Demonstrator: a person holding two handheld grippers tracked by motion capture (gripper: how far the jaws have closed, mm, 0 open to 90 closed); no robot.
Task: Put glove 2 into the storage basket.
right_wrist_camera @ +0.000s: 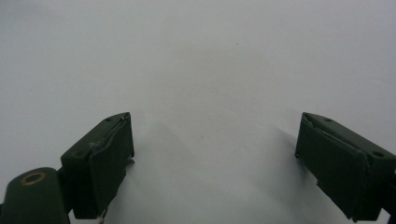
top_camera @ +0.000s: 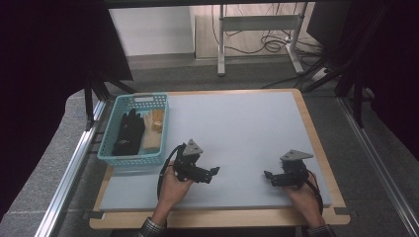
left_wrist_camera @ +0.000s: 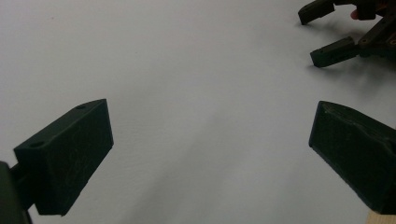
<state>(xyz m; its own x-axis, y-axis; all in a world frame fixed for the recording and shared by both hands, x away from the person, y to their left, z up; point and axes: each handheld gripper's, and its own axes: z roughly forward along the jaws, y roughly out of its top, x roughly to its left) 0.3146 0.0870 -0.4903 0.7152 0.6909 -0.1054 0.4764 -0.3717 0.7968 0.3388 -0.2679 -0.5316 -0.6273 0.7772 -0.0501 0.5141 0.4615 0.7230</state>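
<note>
While both grippers rest low near the table's [top_camera: 237, 123] front edge, its pale top carries a teal basket [top_camera: 111, 148] at the left edge. Inside lie a black glove [top_camera: 129, 133] and a cream one [top_camera: 153, 132], perhaps with yellow trim; no writing is legible. Just right of the basket, the left gripper [top_camera: 213, 174] has jaws spread wide, holding nothing. Toward the right edge, the right gripper [top_camera: 269, 177] is equally wide and empty.

Left gripper [top_camera: 213, 172]: held in the left hand [top_camera: 173, 187], jaws spread wide, nothing between them, pointing toward the right gripper [top_camera: 267, 176]. Right gripper: held in the right hand [top_camera: 302, 193], jaws likewise spread wide and empty, pointing left. Both forearms enter from the near edge.
</note>
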